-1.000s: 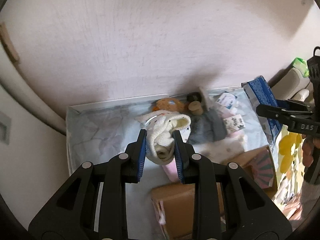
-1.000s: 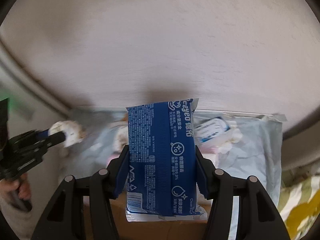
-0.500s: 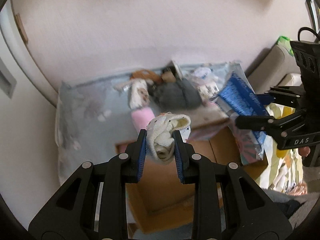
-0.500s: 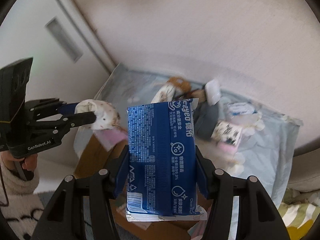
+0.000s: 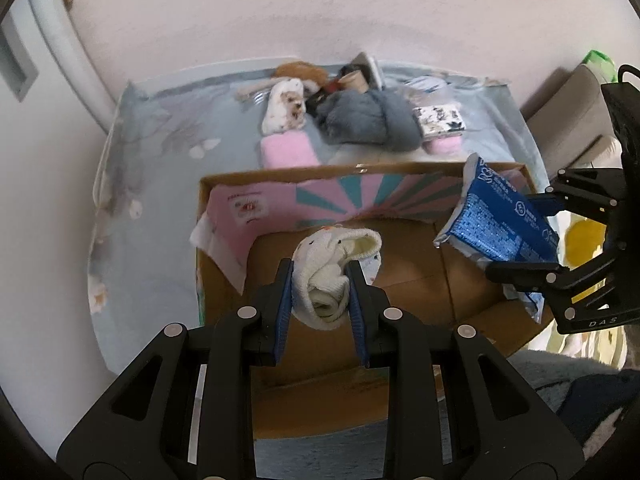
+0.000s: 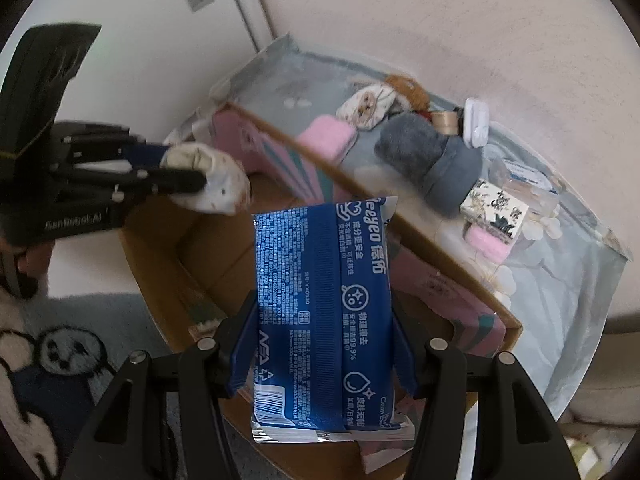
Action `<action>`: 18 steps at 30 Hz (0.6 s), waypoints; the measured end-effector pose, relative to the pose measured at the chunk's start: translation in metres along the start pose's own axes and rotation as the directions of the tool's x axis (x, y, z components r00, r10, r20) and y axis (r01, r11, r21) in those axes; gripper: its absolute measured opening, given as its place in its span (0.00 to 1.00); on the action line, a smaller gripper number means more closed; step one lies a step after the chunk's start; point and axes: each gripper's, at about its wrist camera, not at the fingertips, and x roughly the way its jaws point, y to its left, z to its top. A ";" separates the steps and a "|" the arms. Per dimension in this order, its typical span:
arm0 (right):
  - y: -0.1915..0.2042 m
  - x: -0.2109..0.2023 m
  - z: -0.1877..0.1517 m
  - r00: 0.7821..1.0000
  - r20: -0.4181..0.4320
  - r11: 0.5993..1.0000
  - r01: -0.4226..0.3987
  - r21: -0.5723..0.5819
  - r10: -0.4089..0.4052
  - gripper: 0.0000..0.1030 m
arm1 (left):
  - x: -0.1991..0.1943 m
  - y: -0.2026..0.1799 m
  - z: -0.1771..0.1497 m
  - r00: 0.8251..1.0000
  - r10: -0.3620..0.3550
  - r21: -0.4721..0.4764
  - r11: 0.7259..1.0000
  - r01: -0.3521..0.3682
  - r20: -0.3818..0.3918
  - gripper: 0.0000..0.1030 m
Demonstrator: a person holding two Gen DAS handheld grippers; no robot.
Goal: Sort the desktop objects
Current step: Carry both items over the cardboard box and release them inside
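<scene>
Each fisheye camera rides on its own gripper and looks steeply down along the fingers from close above the open box [image 5: 400, 272]. The left view faces the wall squarely; the right view looks at it obliquely. Both share the box [image 6: 224, 256], the table [image 5: 160, 152] and each other's gripper.

I'm working in a home: a panda-patterned rug [image 6: 60, 364] on the floor, a pale door [image 6: 120, 20], plush toys [image 5: 366, 120] and socks [image 5: 285, 106] around.

Cream sock [image 5: 328, 268], blue packet [image 6: 324, 300], brown box [image 5: 404, 264], pink-and-teal striped flap [image 5: 344, 200].
</scene>
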 end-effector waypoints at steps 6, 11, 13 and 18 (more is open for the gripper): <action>-0.004 0.005 -0.004 1.000 -0.008 1.000 -0.014 -0.003 0.014 0.52 | 0.004 0.000 -0.007 1.000 -0.013 -0.033 0.999 0.012 -0.014 0.22; -0.003 0.008 -0.005 1.000 -0.016 1.000 -0.013 -0.015 0.013 0.52 | 0.006 -0.003 -0.009 1.000 -0.022 -0.049 0.999 0.021 -0.017 0.22; -0.002 0.009 -0.005 1.000 -0.019 1.000 -0.012 -0.013 0.012 0.52 | 0.006 -0.004 -0.010 0.999 -0.019 -0.046 0.999 0.018 -0.025 0.23; 0.004 0.012 -0.003 0.999 -0.034 0.999 -0.003 -0.044 0.002 0.54 | 0.005 -0.006 -0.010 0.999 -0.027 -0.044 0.999 0.026 -0.021 0.40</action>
